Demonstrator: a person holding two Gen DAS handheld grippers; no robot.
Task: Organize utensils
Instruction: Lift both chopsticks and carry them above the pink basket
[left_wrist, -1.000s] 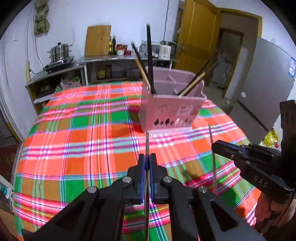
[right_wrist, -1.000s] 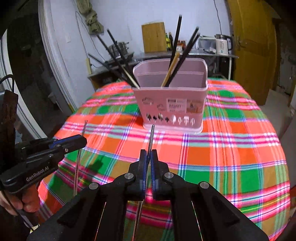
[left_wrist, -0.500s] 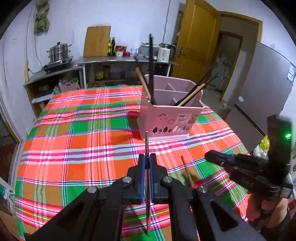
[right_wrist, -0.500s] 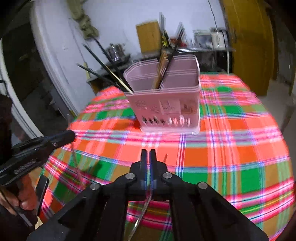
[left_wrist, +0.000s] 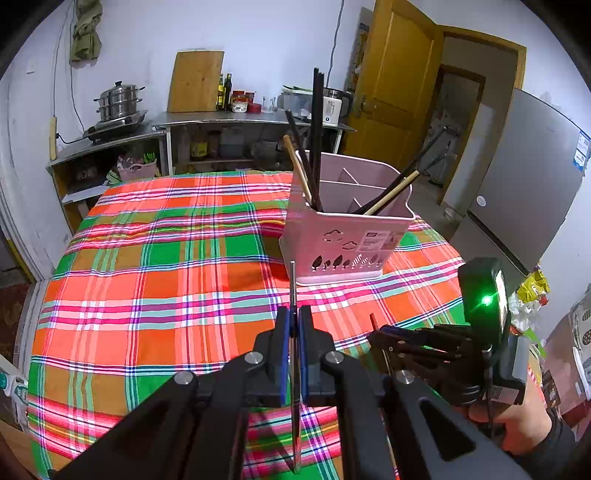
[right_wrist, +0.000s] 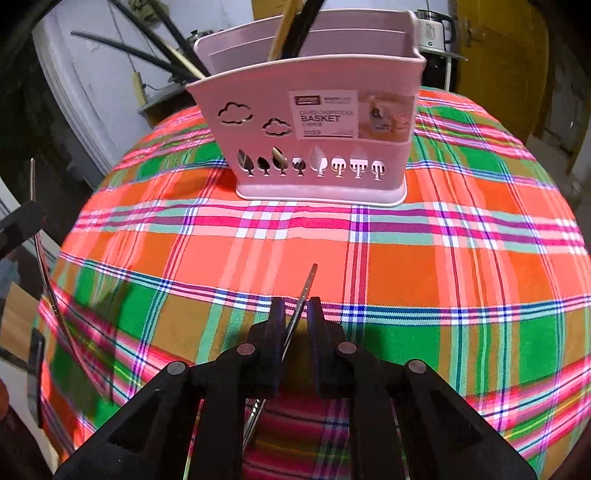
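Between the pads of the left claw (left_wrist: 294, 325), low in the middle of the left view, a thin metal chopstick (left_wrist: 293, 288) is pinched tight, pointing up the frame. The right claw (right_wrist: 295, 314) has its pads slightly apart around a second metal chopstick (right_wrist: 307, 286), leaning right; whether they grip it is unclear. Beyond both, the pink basket (right_wrist: 314, 122) stands on the plaid worktop (right_wrist: 461, 266), holding dark and wooden chopsticks (left_wrist: 316, 129).
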